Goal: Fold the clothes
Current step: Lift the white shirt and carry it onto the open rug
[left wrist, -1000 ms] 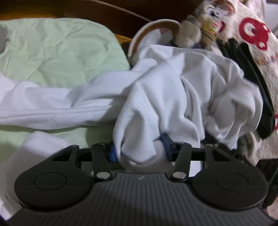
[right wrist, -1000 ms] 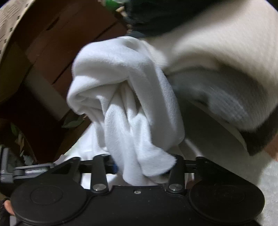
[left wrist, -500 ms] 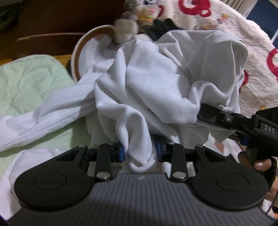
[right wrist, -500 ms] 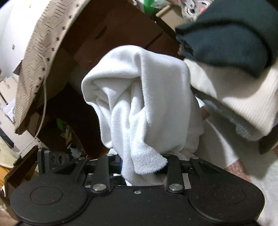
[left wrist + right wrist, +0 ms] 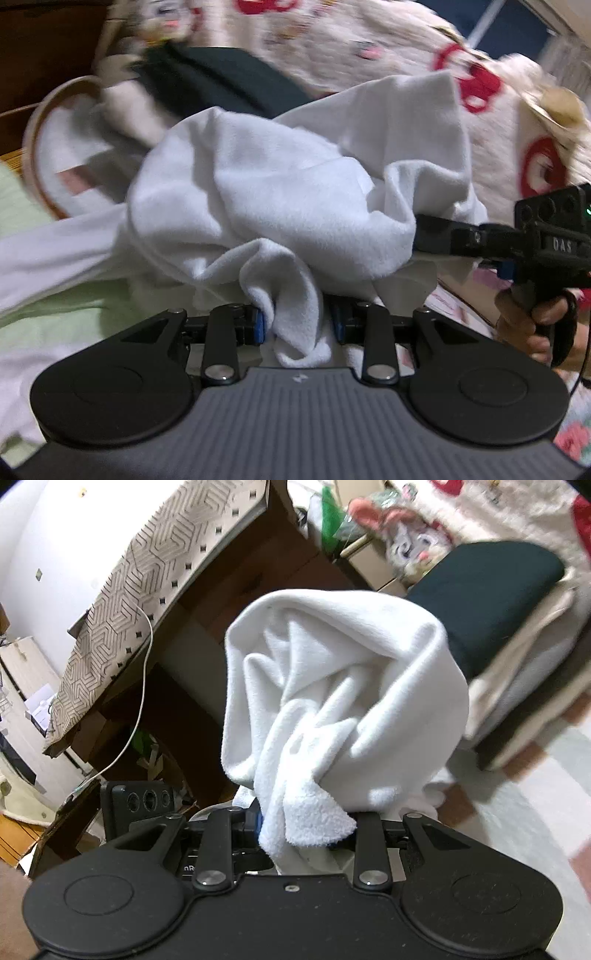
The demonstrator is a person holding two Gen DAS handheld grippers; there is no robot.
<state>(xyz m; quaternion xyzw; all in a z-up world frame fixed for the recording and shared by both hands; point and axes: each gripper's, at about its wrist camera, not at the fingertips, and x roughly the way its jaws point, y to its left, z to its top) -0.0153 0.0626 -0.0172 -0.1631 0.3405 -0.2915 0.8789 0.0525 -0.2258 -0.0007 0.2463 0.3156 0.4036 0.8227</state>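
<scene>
1. White fleece garment [image 5: 280, 192] fills frame centre in left wrist view, bunched, raised above green quilt [image 5: 62, 317] at lower left.
2. Left gripper [image 5: 297, 325] clamped on a fold of it, bottom centre.
3. Right gripper [image 5: 306, 823] also pinched onto garment [image 5: 343, 701], cloth hanging over its fingers; same tool seen at right edge of left view w/ a hand [image 5: 535, 325] on the grip.
4. Dark folded clothes [image 5: 491, 587] on a pile, upper right of right view.
</scene>
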